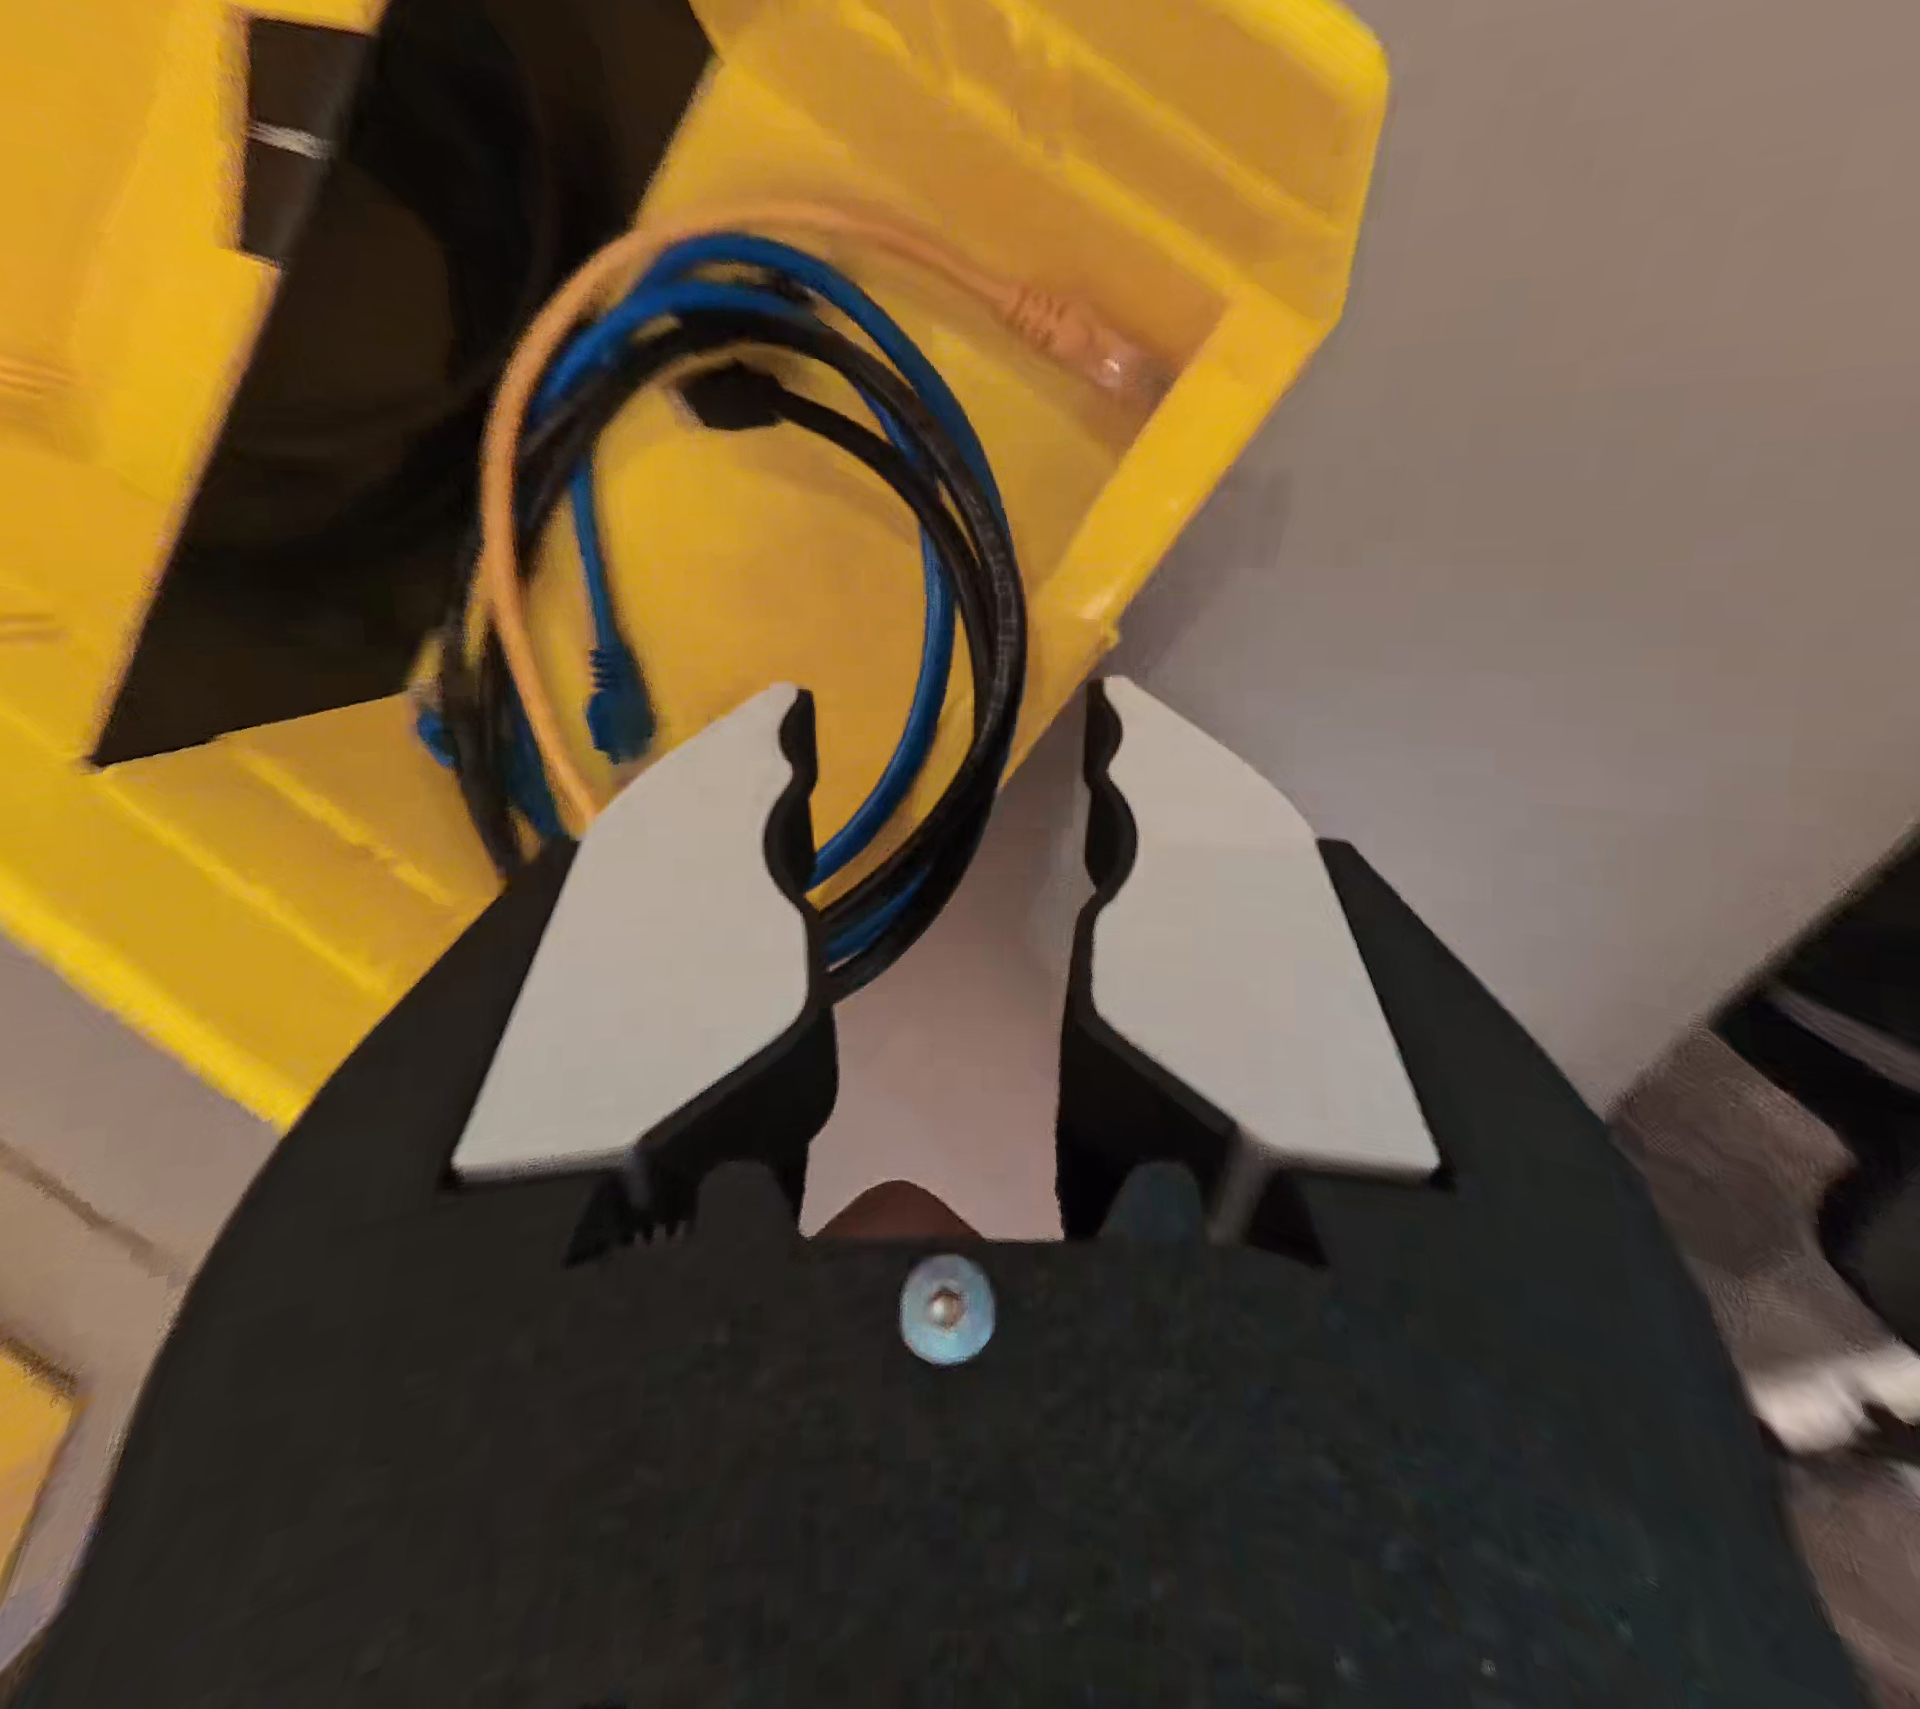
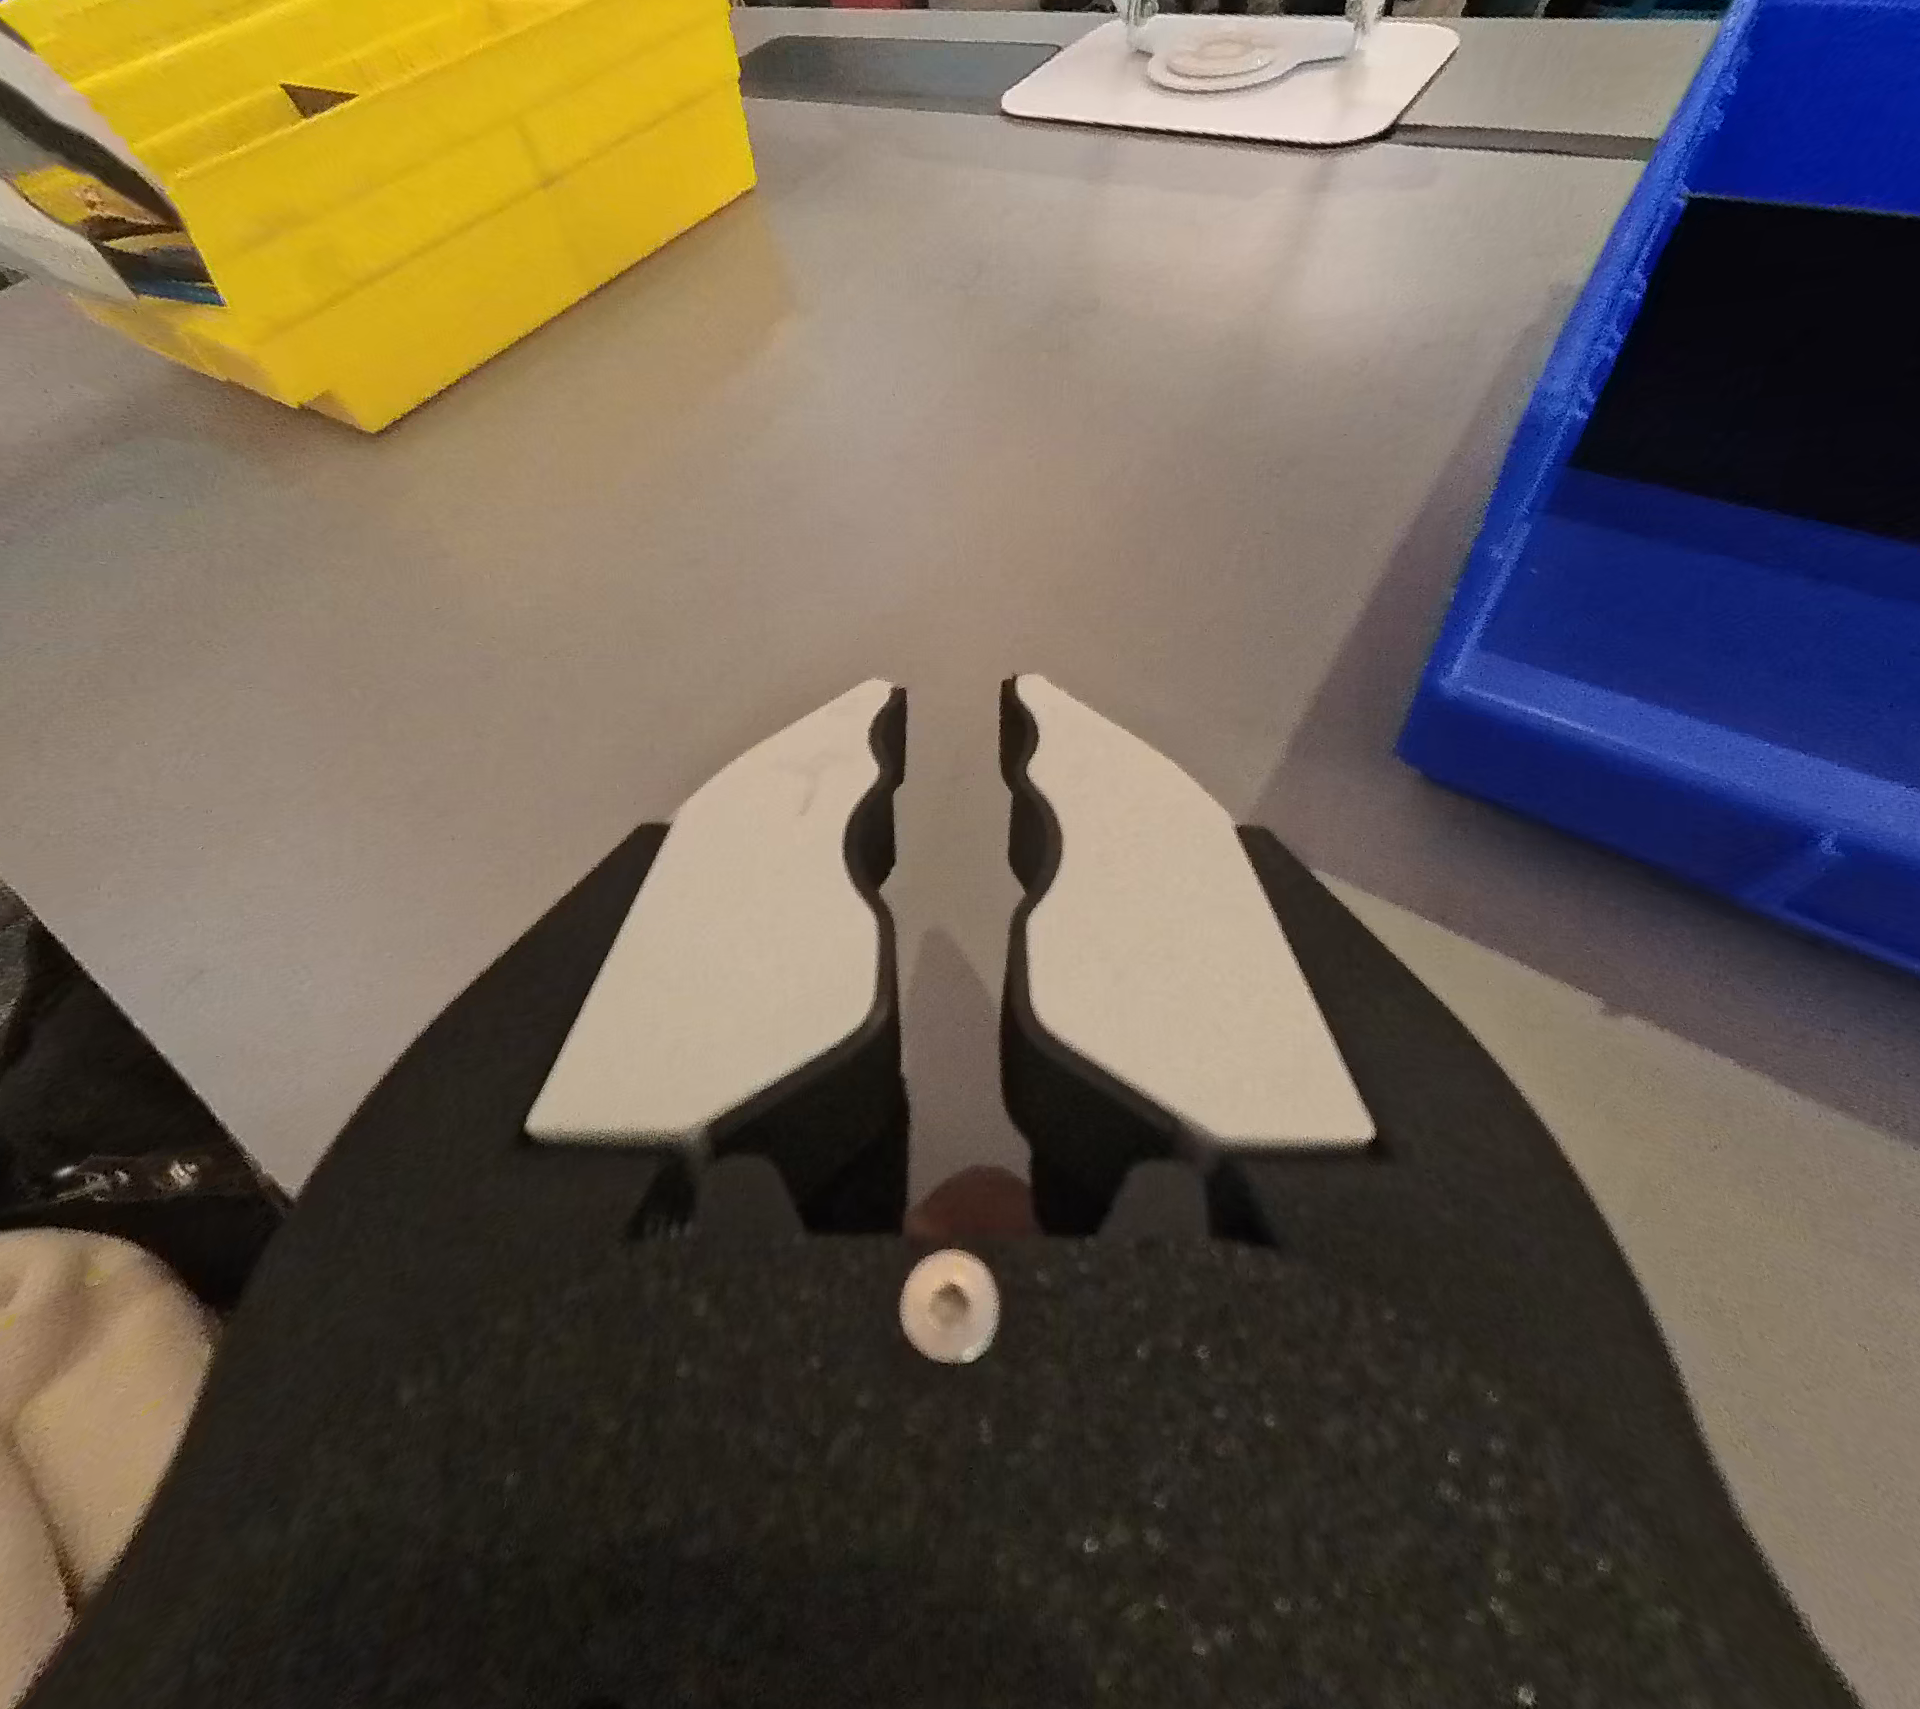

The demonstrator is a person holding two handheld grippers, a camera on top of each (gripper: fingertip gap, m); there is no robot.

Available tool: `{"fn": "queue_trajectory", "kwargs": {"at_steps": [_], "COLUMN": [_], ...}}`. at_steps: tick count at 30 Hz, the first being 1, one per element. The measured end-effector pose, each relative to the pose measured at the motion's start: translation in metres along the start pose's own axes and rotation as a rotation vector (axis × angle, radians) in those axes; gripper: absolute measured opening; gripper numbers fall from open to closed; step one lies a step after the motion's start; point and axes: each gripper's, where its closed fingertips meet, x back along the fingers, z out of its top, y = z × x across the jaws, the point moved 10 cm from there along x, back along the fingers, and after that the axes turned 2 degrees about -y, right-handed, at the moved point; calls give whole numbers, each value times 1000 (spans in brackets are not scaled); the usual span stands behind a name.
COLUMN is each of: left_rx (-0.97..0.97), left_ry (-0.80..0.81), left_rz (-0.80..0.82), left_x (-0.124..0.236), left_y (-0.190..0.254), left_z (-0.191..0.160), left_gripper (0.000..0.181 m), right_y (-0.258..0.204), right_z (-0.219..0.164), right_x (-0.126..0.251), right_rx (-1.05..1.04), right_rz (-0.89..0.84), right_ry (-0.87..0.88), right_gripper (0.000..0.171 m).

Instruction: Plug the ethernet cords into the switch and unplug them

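A bundle of ethernet cords (image 1: 935, 516), blue, black and orange, lies looped in a yellow bin (image 1: 987, 49). A blue plug (image 1: 618, 709) and an orange plug (image 1: 1049, 319) show. A black boxy thing (image 1: 416, 309), blurred, fills the bin's left part. My left gripper (image 1: 945, 703) is open and empty over the bin's front edge; the cord loop passes beside its left finger (image 1: 675, 911). My right gripper (image 2: 953, 693) hovers over the grey table (image 2: 935, 412) with only a narrow gap between its jaws and nothing in it. The yellow bin (image 2: 468, 184) lies far to its upper left.
A blue bin (image 2: 1714, 620) stands at the right of the table. A white stand base (image 2: 1236, 75) sits at the back edge. The left gripper's body (image 2: 62, 205) shows over the yellow bin. Chairs and a person's sleeve are behind the table. From my left tips it is roughly 8 cm to the orange plug (image 1: 1049, 319); from my right, 35 cm.
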Motion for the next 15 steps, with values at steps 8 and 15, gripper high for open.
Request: {"fn": "queue_trajectory", "kwargs": {"at_steps": [8,15], "left_rx": [-30,-92], "left_ry": [-91,-22], "left_rz": [-195,-20], "left_x": [-11,13], "left_y": [-18,-14], "left_z": [6,13], "left_gripper": [8,6], "right_y": [-2,-4], "right_z": [-3,-2], "right_x": [2,2], "right_rx": [5,3], "right_rz": [7,26], "right_ry": [-20,-22], "right_gripper": [16,16]}}
